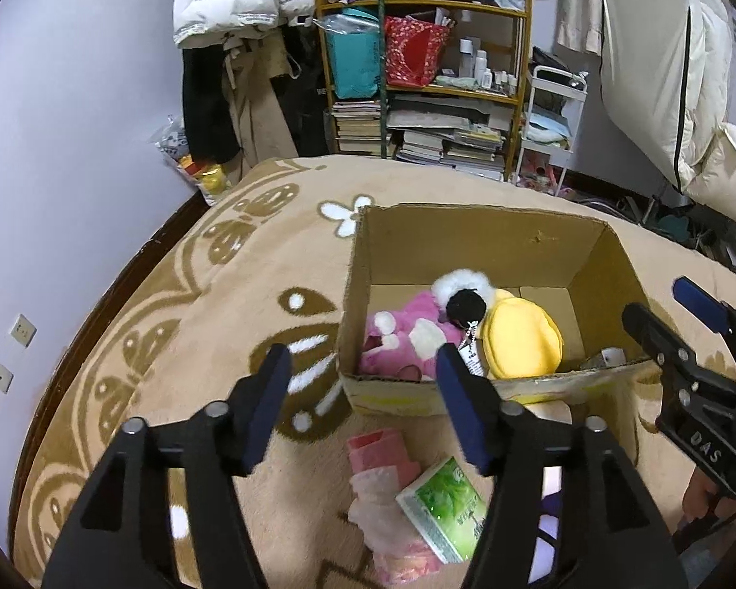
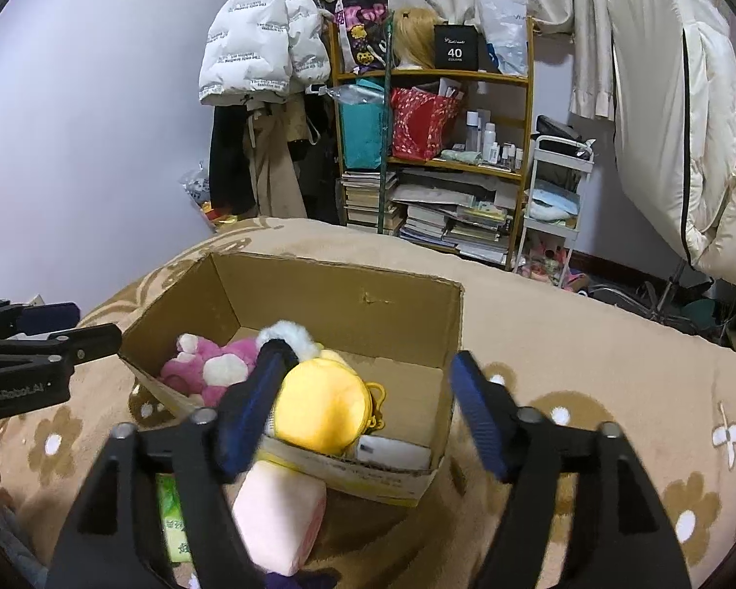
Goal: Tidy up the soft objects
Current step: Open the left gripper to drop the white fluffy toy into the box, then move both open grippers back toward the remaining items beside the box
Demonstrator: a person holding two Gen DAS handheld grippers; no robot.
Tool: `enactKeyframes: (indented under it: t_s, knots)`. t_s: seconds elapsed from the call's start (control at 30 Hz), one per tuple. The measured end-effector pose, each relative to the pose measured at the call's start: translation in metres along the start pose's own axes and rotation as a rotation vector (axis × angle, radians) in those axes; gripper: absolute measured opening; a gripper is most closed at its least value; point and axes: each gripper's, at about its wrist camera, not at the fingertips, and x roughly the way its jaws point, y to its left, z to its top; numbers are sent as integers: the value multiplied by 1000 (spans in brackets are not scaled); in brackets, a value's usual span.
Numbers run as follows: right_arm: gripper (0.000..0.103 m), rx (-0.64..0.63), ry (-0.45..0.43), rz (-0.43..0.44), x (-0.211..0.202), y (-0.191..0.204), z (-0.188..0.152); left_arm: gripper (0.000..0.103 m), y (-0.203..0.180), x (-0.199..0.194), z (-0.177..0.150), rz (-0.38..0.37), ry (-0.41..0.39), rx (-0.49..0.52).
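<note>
Sitting on floral bed blanket (image 1: 211,324), cardboard box (image 1: 471,240) half-filled; both grippers' fingers released, next reaching six-o'clock for pink plush (image 2: 279,515).

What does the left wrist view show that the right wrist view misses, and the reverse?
Only the left wrist view shows the pink cloth on the blanket before the box. Only the right shows the pale pink plush block clearly and a white item in the box's near corner. Both show the cardboard box, pink plush, yellow plush, green pack, and both open grippers: left gripper, right gripper.
</note>
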Motion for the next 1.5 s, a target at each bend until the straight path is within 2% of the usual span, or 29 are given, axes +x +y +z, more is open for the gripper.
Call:
enactKeyframes:
  t_s: [0.07,0.13,0.17,0.27,0.47,0.9,1.5]
  knots:
    - [92,13,-4,13,-6,0,-1,75,4,-8,-2,-1,-3,-18]
    - [102,20,0,22,-12,2,-1,78,7,-14,-4,-2,-5,-21]
    - [103,21,-2,23,-16,3,-2,81,8,-18,-5,-2,-5,-19]
    - [103,17,1,27,-25,7,-4,89,10,-28,-9,8,-4,-20]
    - [103,21,30,43,-41,14,-13,96,11,-40,-16,7,18,-20]
    - [103,99,147,87,-49,16,-31,97,11,-38,-32,10,138,-3]
    - [103,103,371,90,-11,26,-64,97,14,4,-48,-82,332,-83]
